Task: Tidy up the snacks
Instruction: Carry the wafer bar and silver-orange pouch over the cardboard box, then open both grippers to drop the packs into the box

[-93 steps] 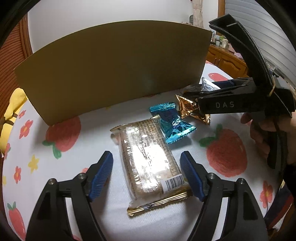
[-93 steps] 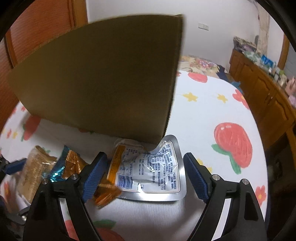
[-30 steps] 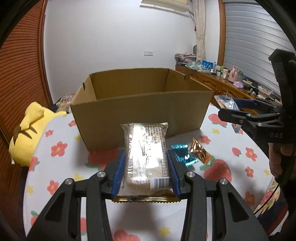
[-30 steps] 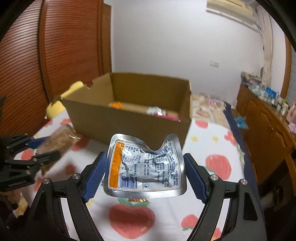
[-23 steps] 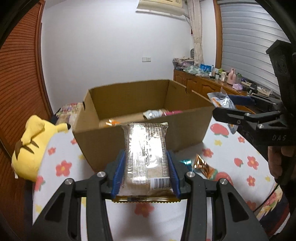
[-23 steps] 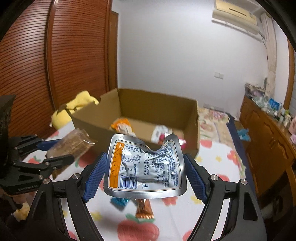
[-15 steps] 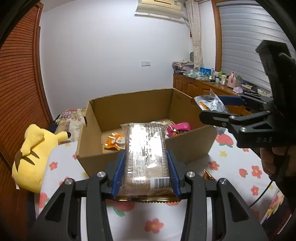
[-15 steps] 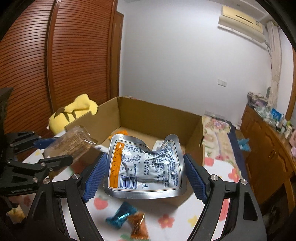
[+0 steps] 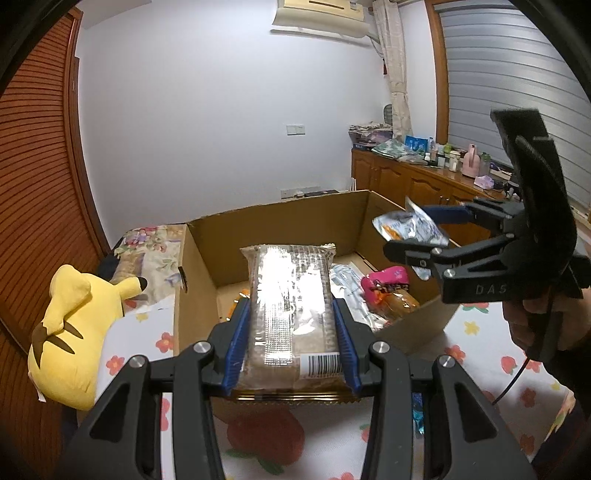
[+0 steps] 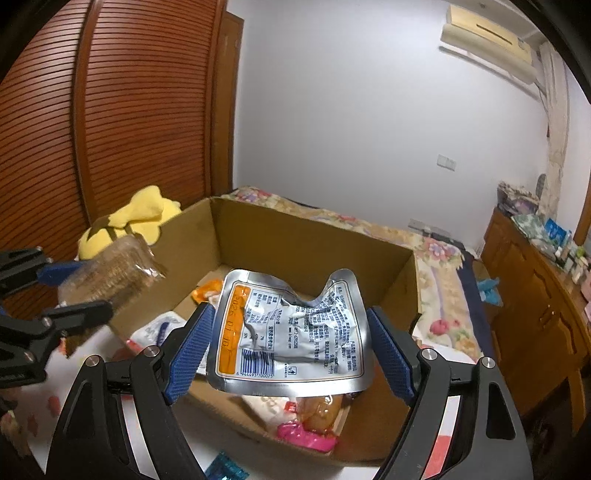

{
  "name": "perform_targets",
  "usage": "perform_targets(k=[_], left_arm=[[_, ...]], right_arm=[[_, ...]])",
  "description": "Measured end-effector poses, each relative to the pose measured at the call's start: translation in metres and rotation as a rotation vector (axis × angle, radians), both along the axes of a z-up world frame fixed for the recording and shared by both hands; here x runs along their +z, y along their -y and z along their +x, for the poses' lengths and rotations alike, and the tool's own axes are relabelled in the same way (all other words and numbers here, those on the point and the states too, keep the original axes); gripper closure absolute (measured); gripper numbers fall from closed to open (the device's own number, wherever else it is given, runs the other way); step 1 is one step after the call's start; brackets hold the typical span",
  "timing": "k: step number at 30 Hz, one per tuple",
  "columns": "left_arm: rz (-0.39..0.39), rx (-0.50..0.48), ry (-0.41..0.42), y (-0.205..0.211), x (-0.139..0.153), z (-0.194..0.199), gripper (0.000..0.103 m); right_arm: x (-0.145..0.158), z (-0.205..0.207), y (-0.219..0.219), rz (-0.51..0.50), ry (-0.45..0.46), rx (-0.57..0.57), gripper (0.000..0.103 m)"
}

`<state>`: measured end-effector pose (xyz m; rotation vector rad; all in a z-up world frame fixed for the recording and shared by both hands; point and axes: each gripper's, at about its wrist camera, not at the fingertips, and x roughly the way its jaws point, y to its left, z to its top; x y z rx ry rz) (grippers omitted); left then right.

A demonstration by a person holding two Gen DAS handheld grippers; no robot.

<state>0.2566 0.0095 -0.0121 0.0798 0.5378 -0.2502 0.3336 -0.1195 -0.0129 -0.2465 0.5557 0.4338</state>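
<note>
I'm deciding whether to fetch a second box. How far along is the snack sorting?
Several snacks already lie in the cardboard box, a pink packet among them. In hand: the left tongs grip a biscuit pack, the right tongs a silver pouch, both over the box. Left: a blue candy on the table.

A yellow plush toy (image 9: pixel 70 332) with brown stripes lies on the left, beside a white cloth printed with red flowers and strawberries (image 9: pixel 258 439). Behind stands a reddish-brown louvred wooden wall (image 10: pixel 122 110). A cream air conditioner (image 9: pixel 319 14) hangs high on the white wall (image 9: pixel 207 122). On the right, a wooden cabinet (image 9: pixel 402 181) carries bottles and clutter, near a grey slatted blind (image 9: pixel 506 85).
</note>
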Motion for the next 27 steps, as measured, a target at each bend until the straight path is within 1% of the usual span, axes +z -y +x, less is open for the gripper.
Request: perform_targets(k=[3,7,10,16,22,27], left_arm=[[-0.004,0.002,-0.004,-0.002,-0.003,0.008,0.061],[0.004,-0.001,-0.014,-0.001,-0.008,0.014,0.061],[0.005,-0.001,-0.012,-0.001,-0.006,0.016,0.061],[0.014,0.009,-0.015,-0.002,-0.006,0.028,0.060],[0.029,0.043,-0.054,-0.004,-0.016,0.050,0.060],[0.031,0.058,-0.082,-0.003,-0.020,0.057,0.059]], right_arm=[[-0.007,0.007,0.004,-0.002,-0.031,-0.007,0.018],[-0.011,0.012,0.006,-0.019,-0.049,-0.018,0.015],[-0.015,0.013,0.008,-0.021,-0.065,-0.024,0.015],[-0.012,0.006,0.015,0.015,-0.067,-0.021,0.015],[-0.009,-0.009,0.022,0.033,-0.065,-0.022,0.015],[-0.006,-0.020,0.032,0.049,-0.061,-0.029,0.015]])
